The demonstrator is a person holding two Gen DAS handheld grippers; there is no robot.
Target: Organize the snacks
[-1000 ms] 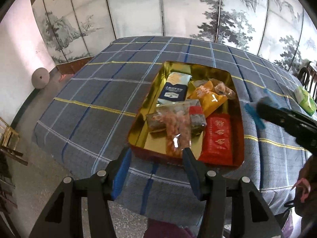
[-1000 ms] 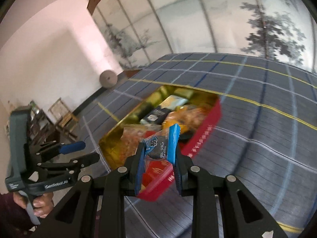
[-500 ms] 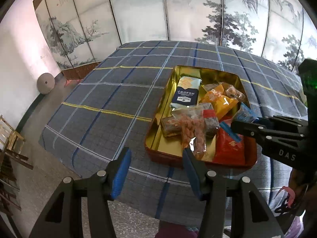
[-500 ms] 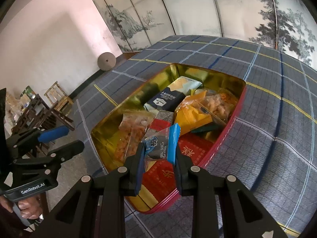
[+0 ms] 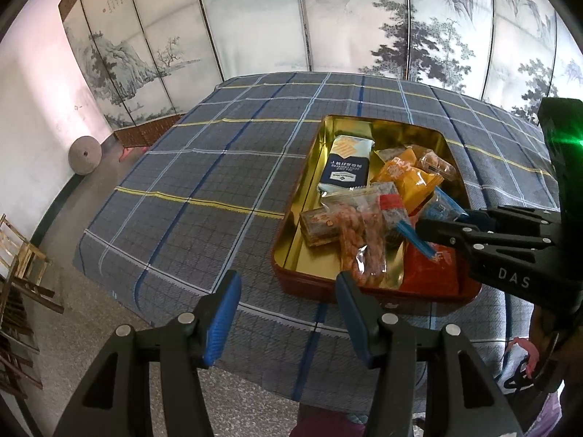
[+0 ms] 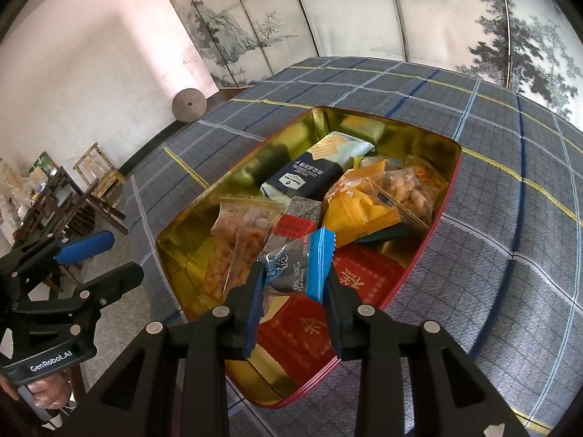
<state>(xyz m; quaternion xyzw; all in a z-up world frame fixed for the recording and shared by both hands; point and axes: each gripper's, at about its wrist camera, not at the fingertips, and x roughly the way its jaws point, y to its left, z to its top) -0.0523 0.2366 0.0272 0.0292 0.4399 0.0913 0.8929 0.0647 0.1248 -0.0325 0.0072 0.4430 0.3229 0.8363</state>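
A red tin with a gold inside (image 5: 302, 287) (image 6: 452, 153) stands on the plaid tablecloth and holds several snack packs: a navy pack (image 5: 346, 171), an orange pack (image 5: 408, 182), clear bags of fried bits (image 5: 364, 244) and a red pack (image 5: 430, 273). My right gripper (image 6: 295, 276) is shut on a small blue and clear snack packet (image 6: 309, 262) and holds it over the tin's near end; it also shows in the left wrist view (image 5: 430, 225). My left gripper (image 5: 288, 313) is open and empty, off the table's near edge, left of the tin.
The plaid cloth (image 5: 204, 167) covers the table (image 6: 510, 218). A painted folding screen (image 5: 328, 18) stands behind it. Wooden chairs (image 6: 73, 196) and a round stone disc (image 5: 85, 154) are on the floor to the left.
My right gripper has carried the blue packet in from the right side to over the tin's near end. My left gripper has drawn back and left a little.
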